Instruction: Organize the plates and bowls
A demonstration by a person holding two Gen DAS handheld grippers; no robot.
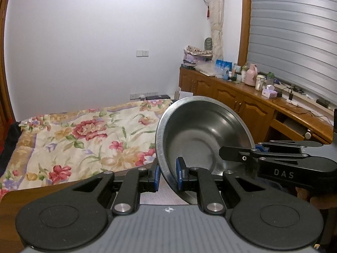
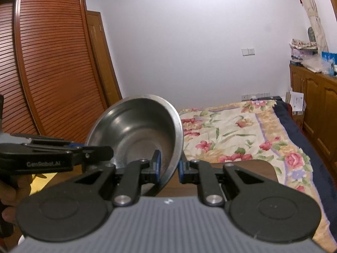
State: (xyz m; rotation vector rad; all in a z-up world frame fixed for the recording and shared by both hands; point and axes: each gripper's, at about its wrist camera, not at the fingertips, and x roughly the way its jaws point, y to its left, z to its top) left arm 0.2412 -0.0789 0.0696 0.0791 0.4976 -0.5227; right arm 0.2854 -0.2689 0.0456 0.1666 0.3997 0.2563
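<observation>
Bedroom setting; landmark for all positions: the bed (image 1: 80, 139) with its floral cover, spread across the middle of the room below a plain white wall.

Item 1. Louvred wooden wardrobe (image 2: 48, 63), left of the bed in the right wrist view, reaching nearly to the ceiling.

Item 2. Left gripper (image 1: 167, 176), nearer the camera than the bed. Its blue pads (image 1: 157, 178) are nearly closed, pinching the rim of a steel bowl (image 1: 202, 135), one pad inside the wall, one outside. In the right wrist view this same gripper (image 2: 99, 150) enters from the left edge, a hand (image 2: 14, 187) dimly visible beneath it.

Item 3. Steel bowl, single, round, empty, brushed inside. Held clear of any surface, in front of the bed's foot, tilted so its opening faces the cameras. Also seen in the right wrist view (image 2: 137, 130).

Item 4. Right gripper (image 2: 169, 168), likewise nearly closed, clamped on the opposite part of the bowl's rim. In the left wrist view it (image 1: 238, 154) reaches in from the right edge.

Item 5. Dark wooden table (image 2: 248, 168), a corner showing just beneath the bowl, against the bed's near edge.

Item 6. Wooden cabinet run (image 1: 242, 99), right of the bed, top crowded with bottles, boxes and a tissue pack; details too small to list.

Item 7. Slatted blind (image 1: 294, 31), above the cabinets.
</observation>
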